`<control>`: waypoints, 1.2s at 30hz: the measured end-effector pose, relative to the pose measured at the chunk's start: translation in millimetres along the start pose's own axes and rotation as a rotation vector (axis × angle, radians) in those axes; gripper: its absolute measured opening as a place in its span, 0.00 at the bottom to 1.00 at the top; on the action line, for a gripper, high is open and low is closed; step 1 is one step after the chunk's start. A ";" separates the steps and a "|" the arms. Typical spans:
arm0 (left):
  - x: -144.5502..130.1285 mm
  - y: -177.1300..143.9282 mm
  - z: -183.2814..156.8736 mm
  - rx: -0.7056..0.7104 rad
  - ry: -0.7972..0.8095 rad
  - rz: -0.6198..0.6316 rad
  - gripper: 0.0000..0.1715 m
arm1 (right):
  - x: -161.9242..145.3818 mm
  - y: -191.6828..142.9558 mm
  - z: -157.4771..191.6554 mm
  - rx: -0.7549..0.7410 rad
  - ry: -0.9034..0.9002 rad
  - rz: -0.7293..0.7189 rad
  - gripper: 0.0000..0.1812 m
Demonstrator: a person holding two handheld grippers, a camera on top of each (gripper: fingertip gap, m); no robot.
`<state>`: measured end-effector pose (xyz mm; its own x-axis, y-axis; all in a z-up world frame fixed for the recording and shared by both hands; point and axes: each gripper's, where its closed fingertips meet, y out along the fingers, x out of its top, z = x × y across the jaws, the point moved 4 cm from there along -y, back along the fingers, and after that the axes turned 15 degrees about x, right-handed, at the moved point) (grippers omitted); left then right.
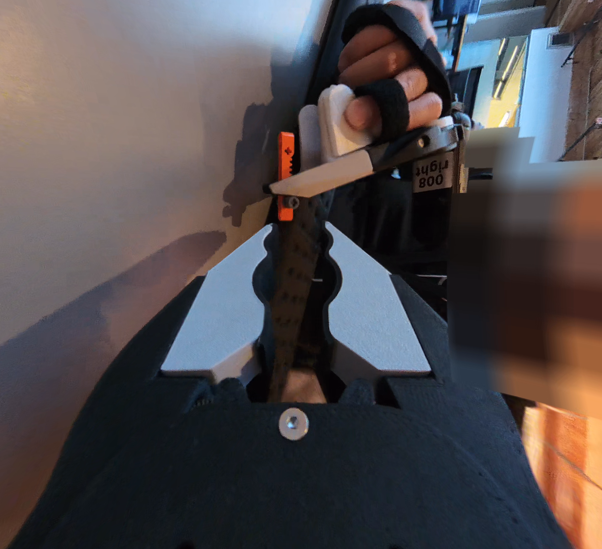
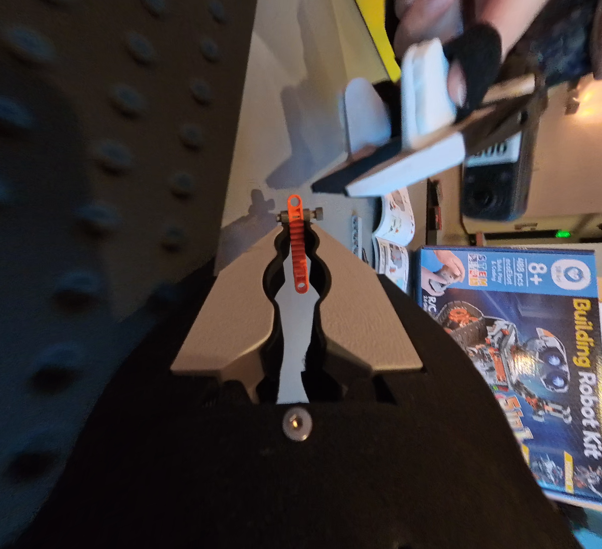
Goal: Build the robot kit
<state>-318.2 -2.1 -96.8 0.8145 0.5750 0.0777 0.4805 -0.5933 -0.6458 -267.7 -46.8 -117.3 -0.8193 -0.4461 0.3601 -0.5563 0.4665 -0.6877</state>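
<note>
My right gripper (image 2: 298,230) is shut on an orange toothed rack (image 2: 299,256). A short grey pin (image 2: 317,215) crosses the rack just past the fingertips. In the left wrist view this gripper (image 1: 270,190) reaches in from the right, holding the rack (image 1: 286,155) upright beside a white table (image 1: 130,110). My left gripper (image 1: 299,227) is closed to a narrow gap around a black studded strip (image 1: 293,289) that fills the gap at the tips. In the right wrist view the left gripper (image 2: 329,190) hovers just up and right of the rack. A large black studded plate (image 2: 114,110) stands close on the left.
A blue toy-kit box (image 2: 521,354) and an open booklet (image 2: 395,224) lie to the right on the table (image 2: 293,77). A gloved hand (image 1: 384,61) holds the right gripper's handle. The plate's dark edge (image 1: 329,54) runs upward past the rack. My left and right fingertips are right by each other. The large black studded plate (image 2: 114,110) is about equally far from each gripper, around 9 centimetres.
</note>
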 end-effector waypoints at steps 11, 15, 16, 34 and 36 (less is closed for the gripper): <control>-0.7 -3.0 -14.1 0.277 0.332 -0.763 0.13 | -7.6 -12.3 -24.6 -0.186 0.039 0.039 0.03; -1.6 7.8 -13.2 0.372 0.403 -0.754 0.06 | -7.9 -12.3 -24.8 -0.176 0.068 0.021 0.03; -1.0 9.2 -16.0 0.372 0.424 -0.769 0.03 | -6.6 -12.3 -24.3 -0.169 0.072 0.004 0.03; -4.2 0.8 -17.4 0.184 0.344 -0.792 0.02 | 3.8 -18.5 -27.6 -0.167 0.111 -0.185 0.25; -3.9 4.0 -16.0 0.174 0.332 -0.762 0.02 | 3.0 -16.3 -25.9 -0.149 0.111 -0.177 0.25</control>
<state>-314.3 -15.7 -87.5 0.3548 0.5710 0.7403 0.9019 -0.0005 -0.4318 -264.7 -35.9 -88.7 -0.7129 -0.4480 0.5396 -0.7001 0.4994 -0.5103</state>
